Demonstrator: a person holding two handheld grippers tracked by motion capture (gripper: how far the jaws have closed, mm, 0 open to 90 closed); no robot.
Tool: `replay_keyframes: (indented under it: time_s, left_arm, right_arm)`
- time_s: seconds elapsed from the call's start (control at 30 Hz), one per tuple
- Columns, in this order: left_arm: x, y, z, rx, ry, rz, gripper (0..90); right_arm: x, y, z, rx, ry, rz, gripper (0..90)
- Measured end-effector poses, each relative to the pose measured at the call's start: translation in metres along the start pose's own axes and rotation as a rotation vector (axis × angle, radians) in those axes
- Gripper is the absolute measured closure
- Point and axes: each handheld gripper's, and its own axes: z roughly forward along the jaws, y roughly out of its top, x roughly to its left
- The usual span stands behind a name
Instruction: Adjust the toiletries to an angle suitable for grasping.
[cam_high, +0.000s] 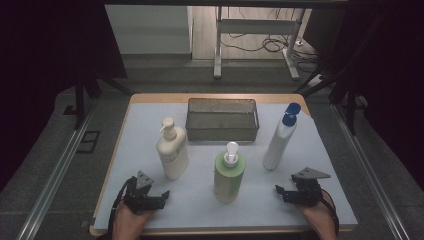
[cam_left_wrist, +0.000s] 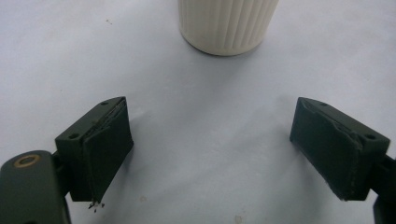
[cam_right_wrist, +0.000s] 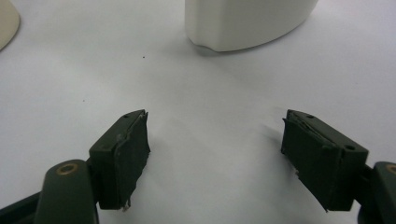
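Note:
Three bottles stand on the white mat: a cream pump bottle at the left, a green pump bottle in the middle, and a white bottle with a blue cap at the right. My left gripper rests near the front left edge, open and empty. In the left gripper view its jaws stand wide apart, with the cream bottle's ribbed base ahead. My right gripper sits at the front right, open with nothing between its jaws. The white bottle's base stands ahead of it.
A grey metal mesh basket stands at the back middle of the table. The rounded edge of another bottle shows at the far left of the right gripper view. A table leg frame and cables lie on the floor beyond.

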Motion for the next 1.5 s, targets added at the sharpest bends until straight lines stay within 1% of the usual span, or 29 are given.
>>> replay_keyframes:
  time_s: [0.2,0.6,0.7,0.9,1.0,1.03,1.07,1.17,1.27,1.43,1.47,1.5]
  left_arm:
    - [0.0003,-0.0001,0.0000,0.000,-0.002,-0.002,12.3]
    - [0.0004,-0.0001,0.0001,-0.001,-0.003,-0.002,12.3]
    - [0.0004,-0.0001,0.0001,-0.001,-0.003,-0.002,12.3]
    - [0.0004,-0.0001,0.0001,-0.001,-0.003,-0.002,12.3]
    - [0.0004,-0.0001,0.0001,-0.001,-0.003,-0.002,12.3]
    - [0.0004,-0.0001,0.0001,-0.001,-0.003,-0.002,12.3]
    - [0.0004,-0.0001,0.0001,0.000,-0.004,-0.002,12.3]
    - [0.0005,-0.0001,0.0001,-0.001,-0.003,-0.002,12.3]
    - [0.0004,-0.0001,0.0001,-0.001,-0.003,-0.002,12.3]
    - [0.0005,-0.0001,0.0001,-0.001,-0.003,-0.002,12.3]
    - [0.0004,-0.0002,0.0001,-0.001,-0.003,-0.002,12.3]
    - [0.0004,-0.0002,0.0001,-0.001,-0.003,-0.002,12.3]
  right_arm:
    - [0.0001,0.0001,0.0003,0.002,0.006,-0.003,20.8]
    - [0.0010,0.0006,0.0008,0.004,-0.002,-0.007,20.2]
    - [0.0010,0.0008,0.0012,0.006,0.005,-0.007,18.9]
    - [0.0022,0.0020,0.0015,0.012,-0.002,0.004,18.2]
    - [0.0026,0.0025,0.0012,0.016,-0.005,0.006,19.8]
    - [0.0030,0.0031,0.0001,0.018,-0.009,0.006,25.1]
    - [0.0028,0.0033,-0.0007,0.018,-0.008,0.004,28.3]
    - [0.0021,0.0041,-0.0029,0.022,-0.008,0.009,35.4]
    - [0.0023,0.0055,-0.0046,0.015,-0.005,0.006,37.6]
    - [0.0026,0.0085,-0.0069,0.009,0.009,0.019,40.4]
    - [0.0026,0.0090,-0.0072,0.006,0.016,0.022,42.9]
    - [0.0029,0.0100,-0.0077,0.005,0.035,0.031,43.6]
